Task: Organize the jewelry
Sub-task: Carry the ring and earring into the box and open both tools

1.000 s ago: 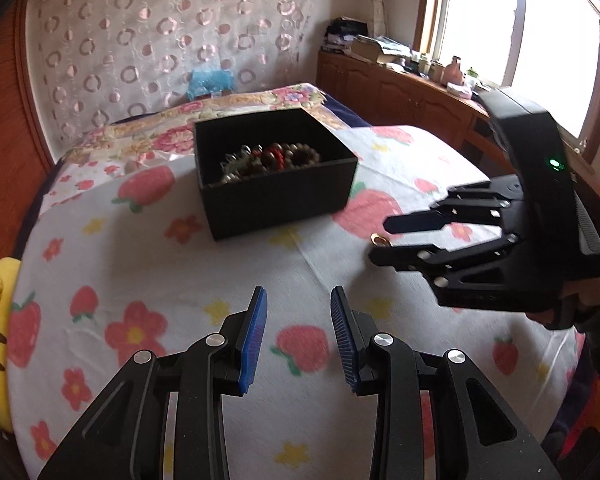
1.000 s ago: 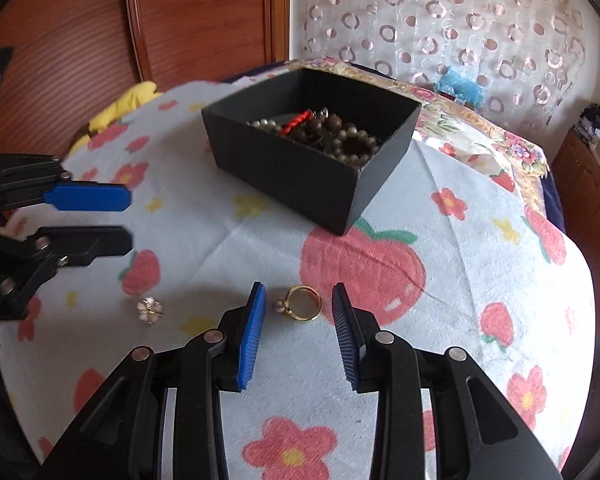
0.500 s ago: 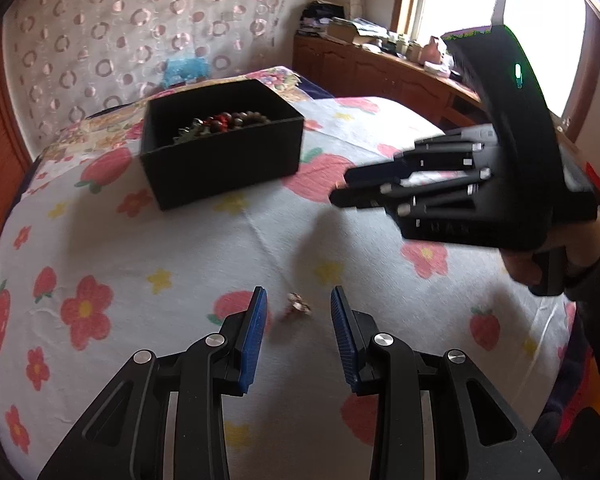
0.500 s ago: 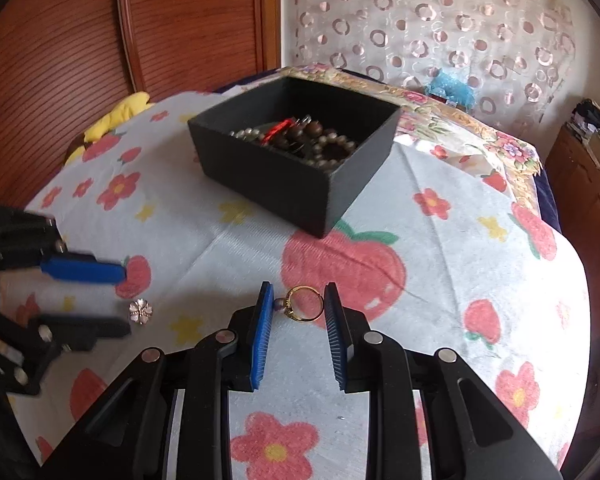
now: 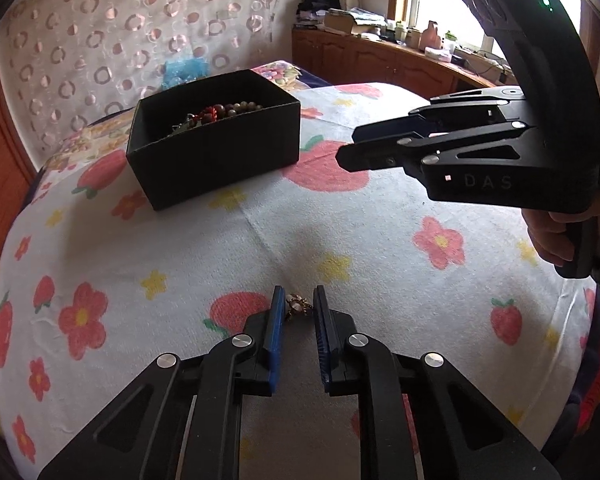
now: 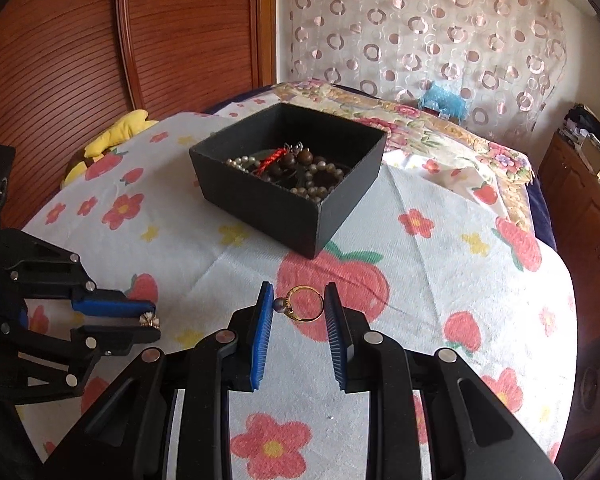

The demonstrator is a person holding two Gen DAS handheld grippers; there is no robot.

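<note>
Step in hand: pickup of 2 loose pieces, 1 per gripper, for transfer to the black box (image 6: 288, 184). Left gripper (image 5: 297, 304): low over the flowered cloth (image 5: 380, 240), fingers narrowed around a small flower-shaped earring (image 5: 297, 306) that sits between the blue pads; contact with the pads cannot be told, and in the right wrist view the earring (image 6: 150, 320) shows at the fingertips. Right gripper (image 6: 299, 304): fingers part-open, bracketing a gold ring (image 6: 304, 303) with a dark bead; the bead lies just beside the left-hand pad, the far pad apart from the band. In the left wrist view this gripper is level above the cloth, pointed toward the box; whether the ring is on the cloth or lifted cannot be told. Box: near, beyond both grippers, already holding bead strands (image 6: 300, 172). Next move, judged: finish closing on each piece, lift clear, carry over the box rim, release. Both pieces are small and likely to slip or tip.
</note>
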